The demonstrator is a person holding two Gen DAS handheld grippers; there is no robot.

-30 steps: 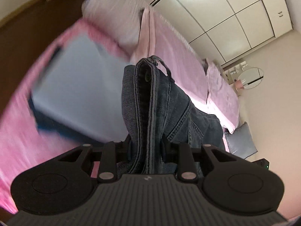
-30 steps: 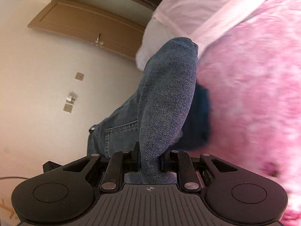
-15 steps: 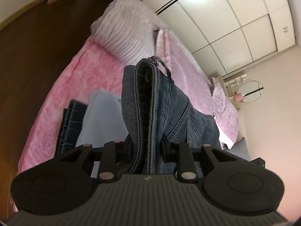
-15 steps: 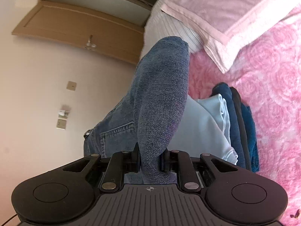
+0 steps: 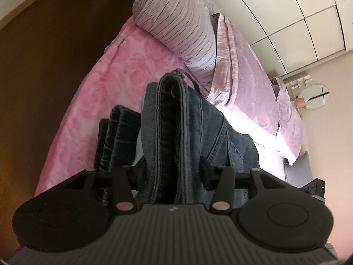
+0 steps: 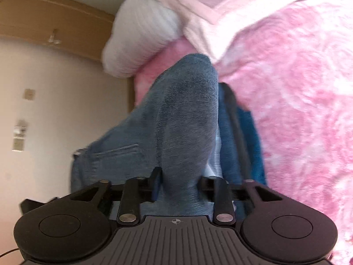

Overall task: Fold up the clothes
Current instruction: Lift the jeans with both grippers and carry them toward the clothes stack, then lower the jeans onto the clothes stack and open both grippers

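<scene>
Pink bedspread (image 5: 92, 92) beneath folded blue jeans (image 5: 174, 128), loose between both grippers' just-widened fingers (image 6: 155, 185).

No readable text, labels or numbers appear anywhere.

Your two wrist views look steeply down along the fingers, close over the folded jeans (image 5: 176, 132) on the pink blanket (image 6: 297, 110); both share these, though the right view is blurred.
</scene>
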